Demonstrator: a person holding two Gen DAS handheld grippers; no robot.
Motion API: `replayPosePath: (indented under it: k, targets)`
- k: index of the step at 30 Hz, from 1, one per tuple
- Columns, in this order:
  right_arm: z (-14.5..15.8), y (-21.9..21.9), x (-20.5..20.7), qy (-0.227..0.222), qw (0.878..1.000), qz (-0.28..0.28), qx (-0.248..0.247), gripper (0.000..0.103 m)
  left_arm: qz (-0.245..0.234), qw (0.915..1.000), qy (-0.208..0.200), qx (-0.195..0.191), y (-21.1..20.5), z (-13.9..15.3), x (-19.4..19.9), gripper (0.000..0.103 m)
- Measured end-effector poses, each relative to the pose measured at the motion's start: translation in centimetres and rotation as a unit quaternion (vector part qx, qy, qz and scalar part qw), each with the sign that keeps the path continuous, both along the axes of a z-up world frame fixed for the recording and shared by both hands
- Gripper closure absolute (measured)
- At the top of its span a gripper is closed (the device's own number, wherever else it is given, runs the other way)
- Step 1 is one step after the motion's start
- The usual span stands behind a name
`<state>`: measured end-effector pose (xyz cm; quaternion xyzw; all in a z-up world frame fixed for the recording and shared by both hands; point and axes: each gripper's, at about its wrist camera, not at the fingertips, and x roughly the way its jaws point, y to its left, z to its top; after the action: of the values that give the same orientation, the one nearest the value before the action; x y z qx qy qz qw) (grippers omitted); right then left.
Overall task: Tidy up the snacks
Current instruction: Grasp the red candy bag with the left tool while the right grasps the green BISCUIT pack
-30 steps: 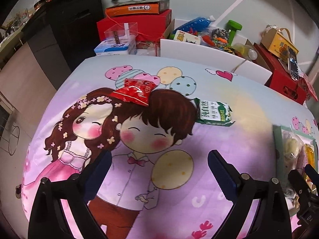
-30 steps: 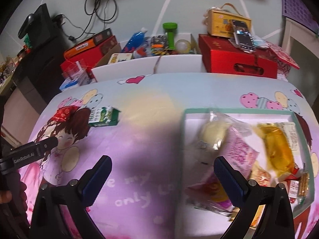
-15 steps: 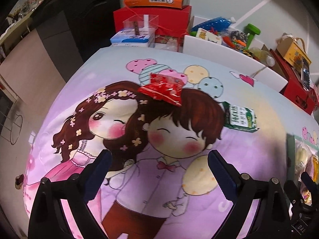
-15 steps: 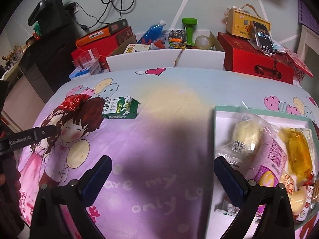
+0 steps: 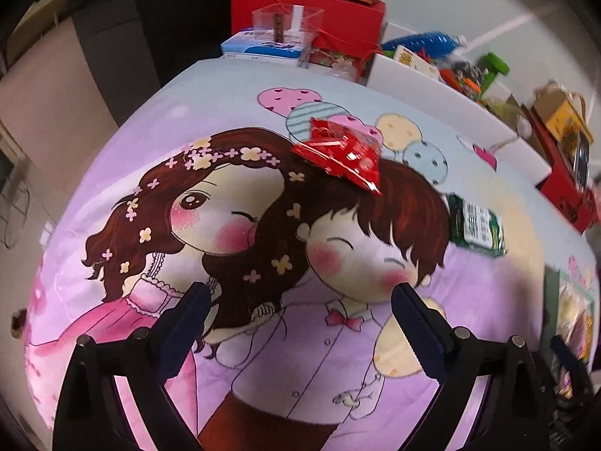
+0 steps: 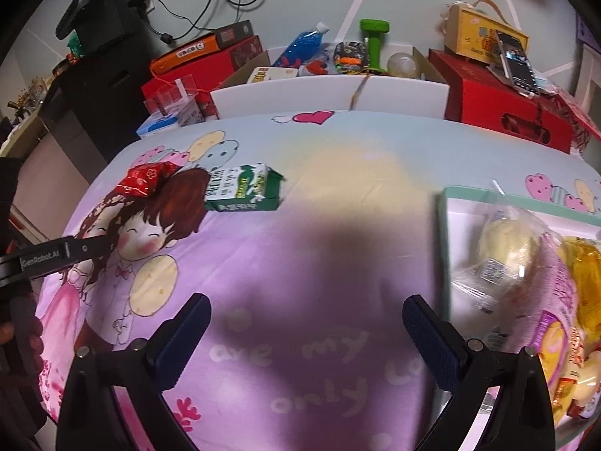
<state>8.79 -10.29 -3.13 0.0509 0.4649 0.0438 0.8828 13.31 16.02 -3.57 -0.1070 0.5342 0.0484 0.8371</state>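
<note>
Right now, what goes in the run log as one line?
left hand-held gripper: open, empty | right hand-held gripper: open, empty | red foil snack packet, green-white carton: loose on cloth | teal-rimmed tray: holds snacks

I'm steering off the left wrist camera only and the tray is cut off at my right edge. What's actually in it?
Observer: The tray holds several wrapped snacks: a pale bun in clear wrap, a pink packet and a yellow packet.
Operator: The green carton looks blurry to me. Is it standing?
Observer: No, the green carton lies on its side on the cloth, apart from the red packet.
Operator: Is the right gripper holding anything?
Observer: No. The right gripper is open and empty, over the bare cloth left of the tray.
Operator: And my left one, from that side?
Observer: One finger of the left gripper shows at the left edge, short of the red packet.
</note>
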Motion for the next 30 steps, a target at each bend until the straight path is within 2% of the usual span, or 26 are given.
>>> replayPosePath:
  k: [2,7,12,14,21,24,28,30]
  targets:
    - [-0.1,0.4,0.5,0.002,1.000,0.001,0.001,0.000,0.001,0.9999,-0.009,-0.011,0.4,0.0,0.4,0.006]
    - [-0.1,1.2,2.8,0.005,1.000,0.000,0.015,0.000,-0.036,0.9992,-0.019,-0.006,0.6,-0.2,2.6,0.006]
    - [-0.5,2.4,5.6,0.015,1.000,0.012,0.015,0.000,-0.066,0.9971,-0.030,0.023,0.1,1.0,5.3,0.006]
    - [-0.6,2.9,6.5,0.018,1.000,0.021,0.013,0.000,-0.080,0.9962,-0.032,0.017,-0.1,1.2,6.4,0.006]
    - [-0.4,4.1,9.4,0.019,0.999,0.041,0.007,0.001,-0.094,0.9952,-0.025,0.013,-1.3,0.2,9.8,0.007]
    - [-1.2,4.8,10.4,0.026,0.998,0.049,0.002,0.006,-0.100,0.9947,-0.024,0.011,-1.8,-0.5,10.7,0.008]
    - [-2.1,5.5,11.2,0.034,0.998,0.057,0.003,0.012,-0.113,0.9931,-0.022,0.022,-2.4,-1.4,11.4,0.013]
    - [-2.4,6.2,11.7,0.033,0.997,0.065,-0.004,0.013,-0.114,0.9929,-0.020,0.024,-2.4,-1.9,11.6,0.021]
